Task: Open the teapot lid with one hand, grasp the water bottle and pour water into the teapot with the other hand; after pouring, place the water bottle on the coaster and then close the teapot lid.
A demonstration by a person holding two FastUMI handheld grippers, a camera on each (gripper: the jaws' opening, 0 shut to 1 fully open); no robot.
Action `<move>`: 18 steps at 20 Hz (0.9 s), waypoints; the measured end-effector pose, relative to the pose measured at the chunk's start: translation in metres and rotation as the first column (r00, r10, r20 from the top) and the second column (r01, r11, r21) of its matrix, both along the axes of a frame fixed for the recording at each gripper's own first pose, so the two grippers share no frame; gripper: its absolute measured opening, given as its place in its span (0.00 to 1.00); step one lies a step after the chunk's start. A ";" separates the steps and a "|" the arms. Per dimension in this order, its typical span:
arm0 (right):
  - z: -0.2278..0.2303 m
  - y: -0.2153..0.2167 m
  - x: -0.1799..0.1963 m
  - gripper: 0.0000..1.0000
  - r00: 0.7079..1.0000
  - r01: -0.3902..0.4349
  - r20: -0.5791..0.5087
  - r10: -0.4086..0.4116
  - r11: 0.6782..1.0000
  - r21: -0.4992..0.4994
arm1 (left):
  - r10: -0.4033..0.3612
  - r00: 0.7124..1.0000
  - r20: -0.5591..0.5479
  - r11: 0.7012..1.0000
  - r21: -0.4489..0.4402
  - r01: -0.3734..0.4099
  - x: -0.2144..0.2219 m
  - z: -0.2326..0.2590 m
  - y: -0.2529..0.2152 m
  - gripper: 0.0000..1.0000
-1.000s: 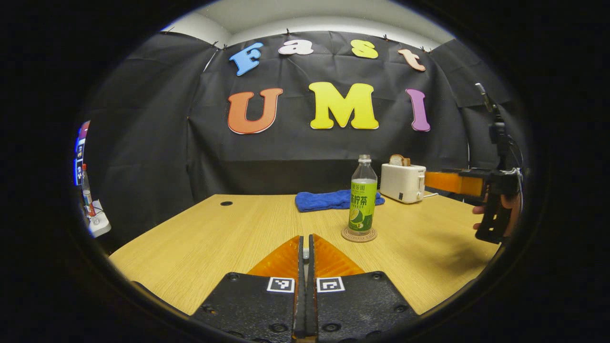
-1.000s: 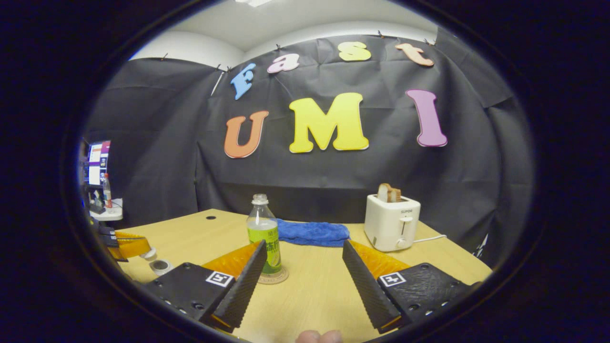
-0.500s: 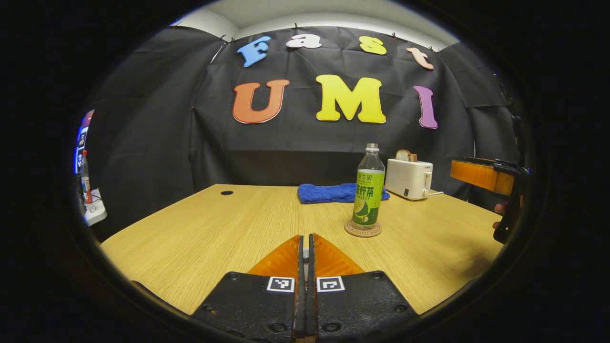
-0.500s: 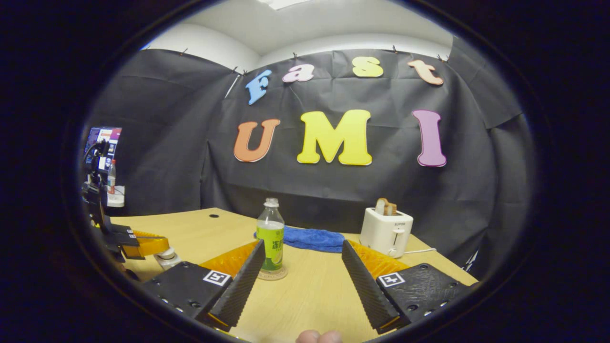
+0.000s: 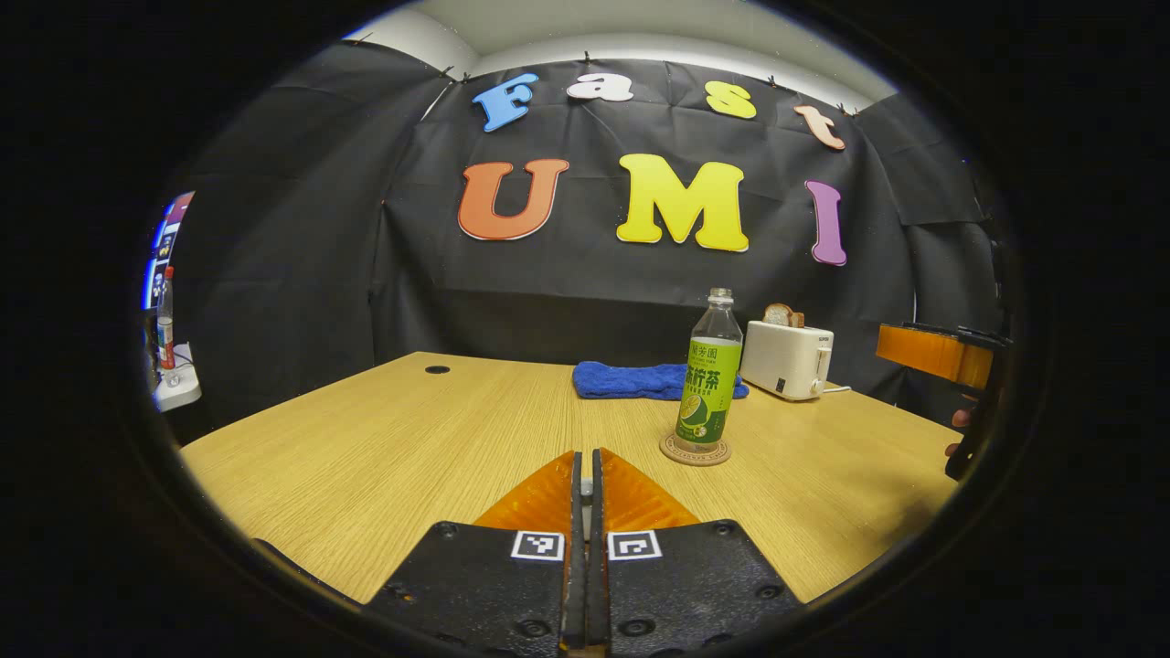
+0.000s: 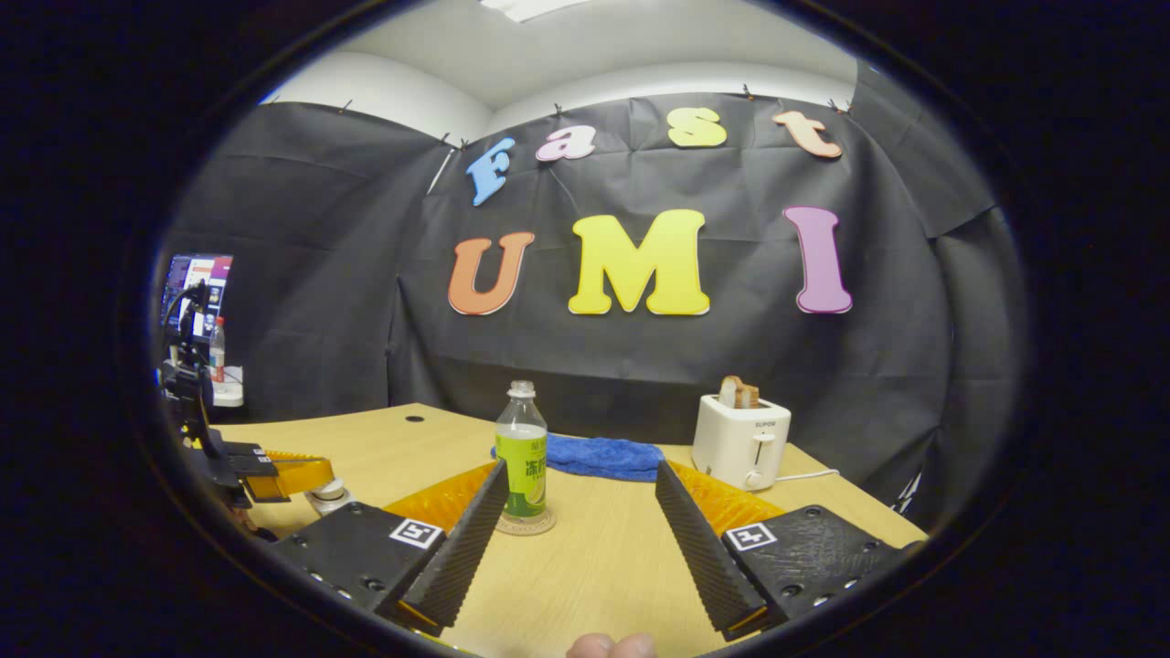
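Note:
A clear water bottle with a green label stands upright on a round coaster in the middle of the wooden table. My right gripper is open, back from the bottle, with nothing between its fingers. It also shows at the right edge of the left gripper view, held by a hand. My left gripper is shut, with a pale sliver in the slit between its fingers. In the right gripper view the left gripper holds a pale round teapot lid at its tips. The teapot's body is hidden.
A white toaster with a bread slice stands at the back right, its cord trailing off. A blue cloth lies behind the bottle. A cable hole marks the far left of the table. A small shelf with a bottle stands outside the booth.
My right gripper has drawn back from the bottle and stayed open; the bottle stands free on the coaster. The left gripper has shifted slightly, still shut.

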State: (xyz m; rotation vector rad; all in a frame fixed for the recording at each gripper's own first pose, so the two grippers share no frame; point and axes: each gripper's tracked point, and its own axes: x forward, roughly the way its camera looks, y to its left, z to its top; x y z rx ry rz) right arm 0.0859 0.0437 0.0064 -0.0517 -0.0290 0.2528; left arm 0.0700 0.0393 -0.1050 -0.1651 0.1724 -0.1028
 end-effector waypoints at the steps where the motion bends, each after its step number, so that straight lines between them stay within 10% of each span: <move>1: 0.000 0.000 0.001 0.96 1.000 0.000 -0.002 0.000 1.000 0.004 | 0.002 1.000 0.004 1.000 -0.002 -0.002 0.001 0.001 0.000 0.04; 18: -0.012 0.001 -0.001 0.96 1.000 -0.020 -0.021 0.020 1.000 0.013 | 0.029 1.000 -0.002 0.996 0.079 -0.029 -0.002 -0.007 0.001 0.13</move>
